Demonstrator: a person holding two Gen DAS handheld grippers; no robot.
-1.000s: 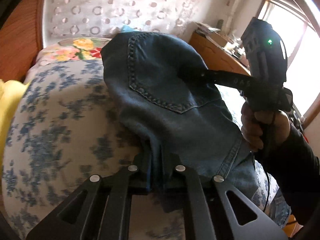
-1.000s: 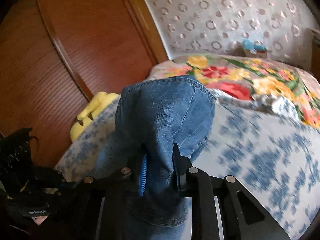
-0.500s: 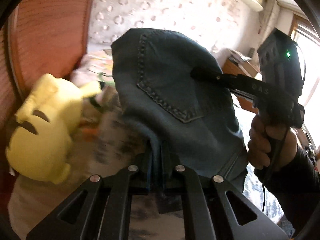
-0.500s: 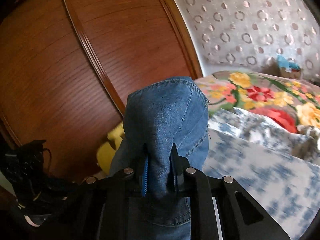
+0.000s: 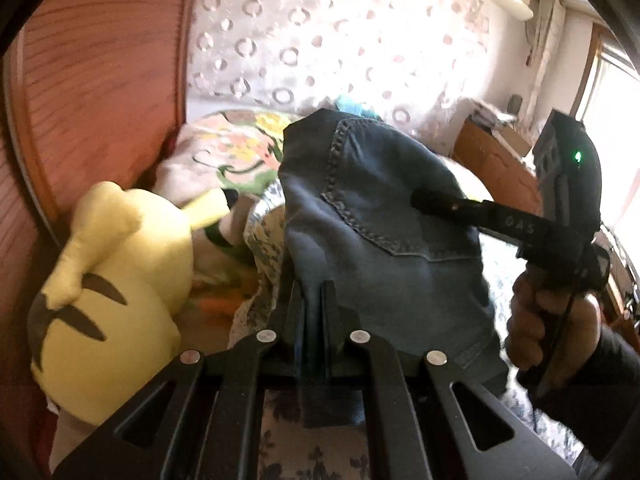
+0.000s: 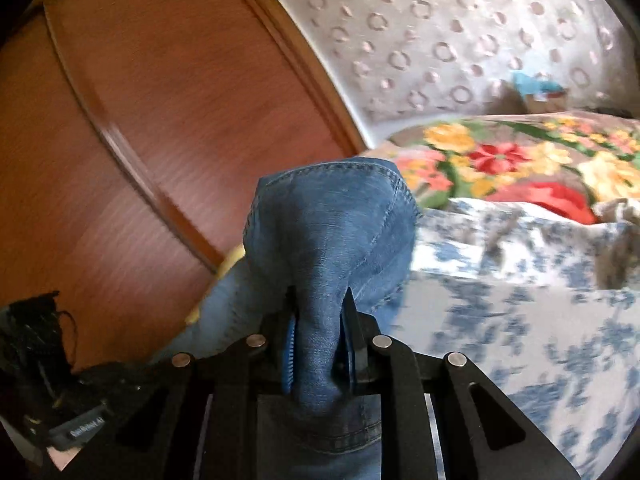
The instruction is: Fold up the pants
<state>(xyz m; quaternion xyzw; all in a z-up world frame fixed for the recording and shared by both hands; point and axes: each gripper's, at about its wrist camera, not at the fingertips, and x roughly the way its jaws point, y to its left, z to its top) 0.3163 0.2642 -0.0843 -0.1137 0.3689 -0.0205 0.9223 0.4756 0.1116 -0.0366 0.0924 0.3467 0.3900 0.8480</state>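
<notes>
Blue denim pants point(image 5: 372, 216) hang bunched in the air above the bed, back pocket facing the left wrist view. My left gripper point(image 5: 314, 300) is shut on a fold of the denim. My right gripper point(image 6: 320, 320) is shut on another bunch of the pants point(image 6: 328, 232), blue pads pressed on both sides. The right gripper also shows in the left wrist view point(image 5: 424, 200), its finger pushed into the cloth, held by a hand point(image 5: 548, 320). The rest of the pants is hidden below both views.
A bed with a blue floral sheet point(image 6: 520, 312) lies below. A bright flowered blanket point(image 6: 520, 160) lies at the head. A yellow plush toy point(image 5: 108, 280) sits at the left by a wooden wardrobe point(image 6: 140, 120). A wooden desk point(image 5: 492, 160) stands at the right.
Both grippers have carried the pants left toward the wardrobe, then a little lower. The plush toy came into the left view. Both grips have held.
</notes>
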